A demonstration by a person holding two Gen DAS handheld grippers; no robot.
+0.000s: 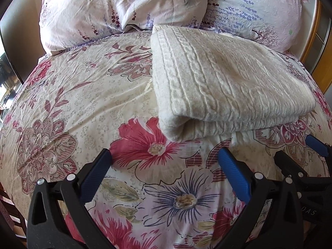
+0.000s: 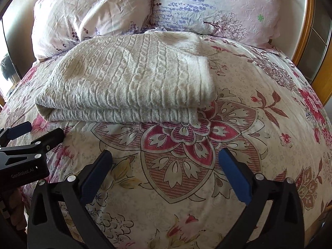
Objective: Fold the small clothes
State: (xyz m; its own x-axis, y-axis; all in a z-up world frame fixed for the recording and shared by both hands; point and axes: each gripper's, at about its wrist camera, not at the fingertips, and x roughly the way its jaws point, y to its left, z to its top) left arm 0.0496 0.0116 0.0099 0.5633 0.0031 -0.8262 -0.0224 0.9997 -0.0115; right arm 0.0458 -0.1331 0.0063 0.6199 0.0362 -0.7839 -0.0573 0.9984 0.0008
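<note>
A cream cable-knit sweater (image 1: pixel 217 87) lies folded in a flat rectangle on the floral bedspread (image 1: pixel 83 95), its thick folded edge facing me. It also shows in the right wrist view (image 2: pixel 128 83). My left gripper (image 1: pixel 166 155) is open and empty, hovering over the bedspread just short of the sweater's near left corner. My right gripper (image 2: pixel 166 155) is open and empty, a little back from the sweater's near edge. The right gripper also shows at the right of the left wrist view (image 1: pixel 298 151), and the left gripper at the left of the right wrist view (image 2: pixel 39 130).
Two floral pillows (image 1: pixel 116 10) (image 1: pixel 253 6) lean against the head of the bed behind the sweater. A wooden bed frame (image 2: pixel 311 31) runs along the right side. The bedspread (image 2: pixel 207 166) spreads wide around the sweater.
</note>
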